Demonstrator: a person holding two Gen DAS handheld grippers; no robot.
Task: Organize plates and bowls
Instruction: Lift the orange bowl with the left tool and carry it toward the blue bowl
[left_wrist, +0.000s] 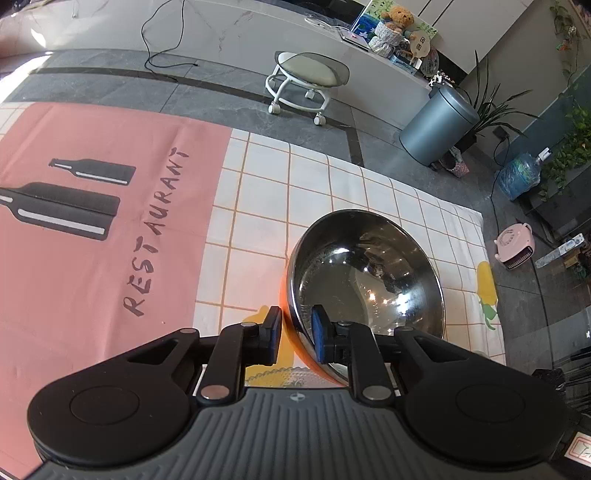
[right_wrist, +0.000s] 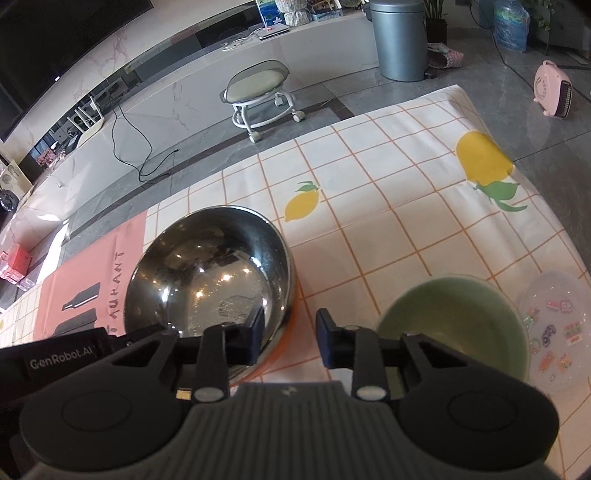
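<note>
2 grippers, 3 dishes, 1 surface w/ a checked cloth (right_wrist: 388, 229).

Steel bowl (left_wrist: 365, 284) sits on the cloth, orange on the outside, next to 1 pink mat (left_wrist: 92, 221) w/ 2 black bottles drawn on it. Left gripper (left_wrist: 295, 334) is at the bowl's near-left rim: one pad outside, one pad inside, rim between them. Looks clamped on the rim, pads close together.

Right gripper (right_wrist: 290, 338) is at the other side of the same bowl (right_wrist: 210, 280). One pad is inside the bowl, the other is outside over the cloth. Can't tell if the pads press the rim; a gap shows between them.

1 green bowl (right_wrist: 454, 332) sits to the right, just beside that gripper. 1 clear plate (right_wrist: 554, 325) w/ little stickers is right next to the green bowl. 2 lemons are printed on the cloth.

On the floor: 1 stool (right_wrist: 258, 92), 1 grey bin (right_wrist: 399, 40), 1 pink heater (right_wrist: 554, 90).
</note>
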